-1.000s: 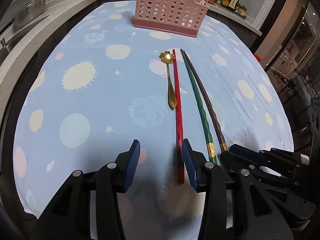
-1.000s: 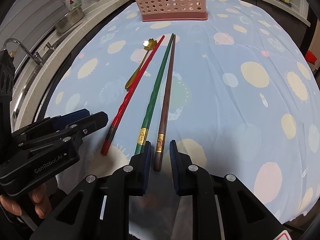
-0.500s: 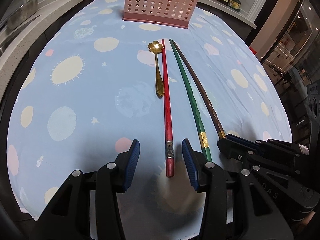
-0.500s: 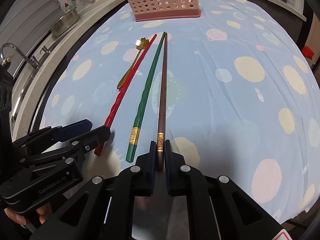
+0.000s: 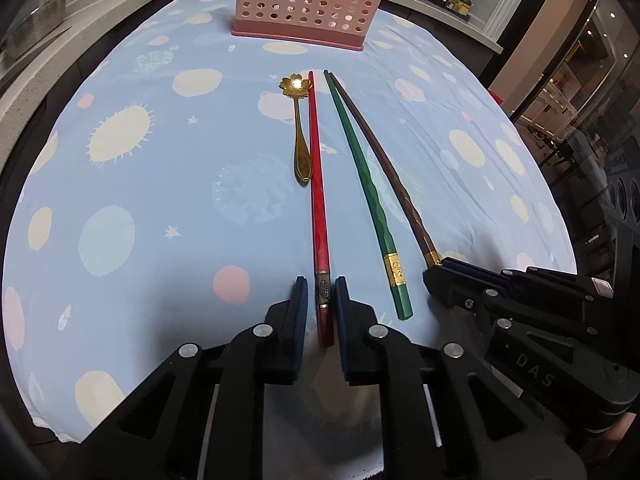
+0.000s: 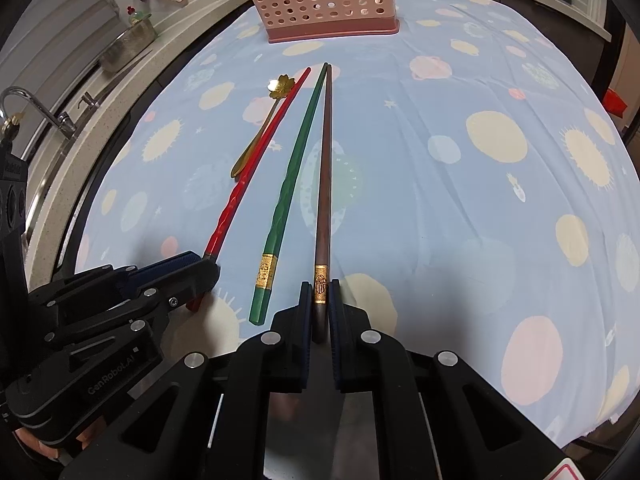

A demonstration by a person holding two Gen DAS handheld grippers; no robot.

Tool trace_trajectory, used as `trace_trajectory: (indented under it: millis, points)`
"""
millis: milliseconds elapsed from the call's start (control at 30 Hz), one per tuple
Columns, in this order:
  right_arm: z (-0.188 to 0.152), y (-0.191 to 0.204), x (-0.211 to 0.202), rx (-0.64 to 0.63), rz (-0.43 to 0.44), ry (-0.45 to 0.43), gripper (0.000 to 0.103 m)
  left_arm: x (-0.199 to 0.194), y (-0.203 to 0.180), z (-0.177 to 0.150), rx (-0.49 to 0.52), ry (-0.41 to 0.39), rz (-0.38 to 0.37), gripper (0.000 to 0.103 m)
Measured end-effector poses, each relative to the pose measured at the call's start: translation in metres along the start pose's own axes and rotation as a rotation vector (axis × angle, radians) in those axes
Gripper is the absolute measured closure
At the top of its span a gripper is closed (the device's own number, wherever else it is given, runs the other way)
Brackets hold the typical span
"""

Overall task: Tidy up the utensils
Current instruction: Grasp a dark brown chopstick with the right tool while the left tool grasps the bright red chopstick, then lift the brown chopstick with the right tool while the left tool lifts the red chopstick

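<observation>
Left gripper (image 5: 321,294): jaws just closed around red chopstick (image 5: 318,184), near end.
Right gripper (image 6: 320,300): clamped on brown chopstick (image 6: 324,184).
Both sticks point far, toward basket (image 5: 304,4).

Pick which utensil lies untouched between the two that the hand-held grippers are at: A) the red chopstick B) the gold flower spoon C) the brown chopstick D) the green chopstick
D: the green chopstick lies free on the cloth, with the left hand-held gripper at the red chopstick on one side and the right hand-held gripper shut on the brown chopstick on the other.
</observation>
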State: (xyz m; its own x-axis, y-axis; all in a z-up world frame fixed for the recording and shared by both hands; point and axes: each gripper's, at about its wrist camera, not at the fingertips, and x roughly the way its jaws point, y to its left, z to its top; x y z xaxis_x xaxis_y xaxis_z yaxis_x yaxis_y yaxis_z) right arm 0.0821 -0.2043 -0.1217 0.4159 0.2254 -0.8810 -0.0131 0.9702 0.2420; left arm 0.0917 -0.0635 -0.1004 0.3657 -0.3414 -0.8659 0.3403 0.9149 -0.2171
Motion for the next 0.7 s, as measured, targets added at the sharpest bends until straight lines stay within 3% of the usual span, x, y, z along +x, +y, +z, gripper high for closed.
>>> trace_trajectory:
  millis: [300, 700]
  points:
    - [-0.002, -0.004, -0.008, 0.016, 0.002, -0.019, 0.096, -0.006, 0.003, -0.001, -0.013, -0.019, -0.017, 0.096]
    - [0.014, -0.022, -0.050, 0.084, 0.006, -0.144, 0.096, -0.047, 0.004, 0.015, -0.010, -0.129, -0.006, 0.096]
